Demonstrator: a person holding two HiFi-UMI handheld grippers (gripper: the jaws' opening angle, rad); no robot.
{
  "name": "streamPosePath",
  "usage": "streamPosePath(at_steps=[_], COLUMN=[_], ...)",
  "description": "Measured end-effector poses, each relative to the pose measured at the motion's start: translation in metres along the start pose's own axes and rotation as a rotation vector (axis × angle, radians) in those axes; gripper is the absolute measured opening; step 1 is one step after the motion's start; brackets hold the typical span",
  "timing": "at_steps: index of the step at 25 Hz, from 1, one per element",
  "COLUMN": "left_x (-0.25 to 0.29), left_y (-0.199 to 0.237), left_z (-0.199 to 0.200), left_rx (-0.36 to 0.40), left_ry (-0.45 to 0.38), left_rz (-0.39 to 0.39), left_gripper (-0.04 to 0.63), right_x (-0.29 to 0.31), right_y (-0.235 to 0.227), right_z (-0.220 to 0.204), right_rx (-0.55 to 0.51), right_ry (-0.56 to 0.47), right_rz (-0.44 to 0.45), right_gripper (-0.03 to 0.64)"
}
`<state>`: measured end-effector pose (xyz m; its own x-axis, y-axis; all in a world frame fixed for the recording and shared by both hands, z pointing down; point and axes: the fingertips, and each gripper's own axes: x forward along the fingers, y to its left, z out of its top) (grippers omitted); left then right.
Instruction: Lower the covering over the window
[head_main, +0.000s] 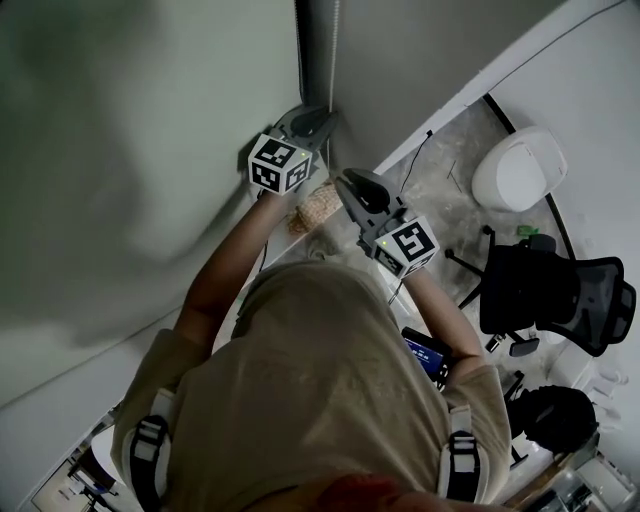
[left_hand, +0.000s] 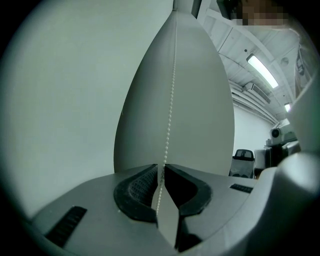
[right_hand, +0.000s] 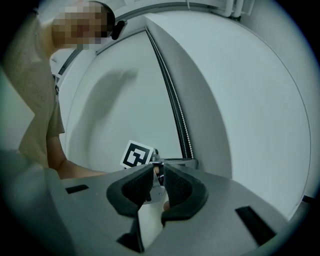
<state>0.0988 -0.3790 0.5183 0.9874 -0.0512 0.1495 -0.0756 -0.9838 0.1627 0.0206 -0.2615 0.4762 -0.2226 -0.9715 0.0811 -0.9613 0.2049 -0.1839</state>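
Note:
A white bead chain (head_main: 333, 50) hangs in the corner beside the pale grey window covering (head_main: 120, 150). My left gripper (head_main: 325, 120) is up at the chain. In the left gripper view the chain (left_hand: 172, 90) runs down between the jaws of that gripper (left_hand: 161, 167), which stand a narrow gap apart without pinching it. My right gripper (head_main: 345, 180) sits just below and to the right, pointing at the left one. In the right gripper view its jaws (right_hand: 159, 167) show a narrow gap with a thin pale strand in it. The chain (right_hand: 182, 120) rises beyond.
A pale wall section (head_main: 400, 60) stands right of the chain. On the floor to the right are a black office chair (head_main: 540, 290), a white rounded object (head_main: 520, 170) and a dark bag (head_main: 550, 415). The person's body fills the lower middle.

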Motion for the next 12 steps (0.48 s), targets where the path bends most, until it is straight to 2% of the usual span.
streamPosePath(at_steps=[2,7,12], left_x=[-0.005,-0.028,-0.055], left_y=[0.001,-0.013,-0.036], left_z=[0.004,0.005,-0.001], left_rx=[0.003,0.004,-0.029], left_ry=[-0.011,-0.017,-0.006], left_rz=[0.005,-0.003,0.018], left_gripper=[0.025,0.018,0.017], right_x=[0.005,0.008,0.005], right_y=[0.002,0.007,0.01], right_z=[0.003,0.012,0.036], right_rx=[-0.011,-0.028,-0.044], right_ry=[-0.012,-0.009,-0.097], right_rz=[0.015,0.03,0.029], right_gripper=[0.066,0.066,0.066])
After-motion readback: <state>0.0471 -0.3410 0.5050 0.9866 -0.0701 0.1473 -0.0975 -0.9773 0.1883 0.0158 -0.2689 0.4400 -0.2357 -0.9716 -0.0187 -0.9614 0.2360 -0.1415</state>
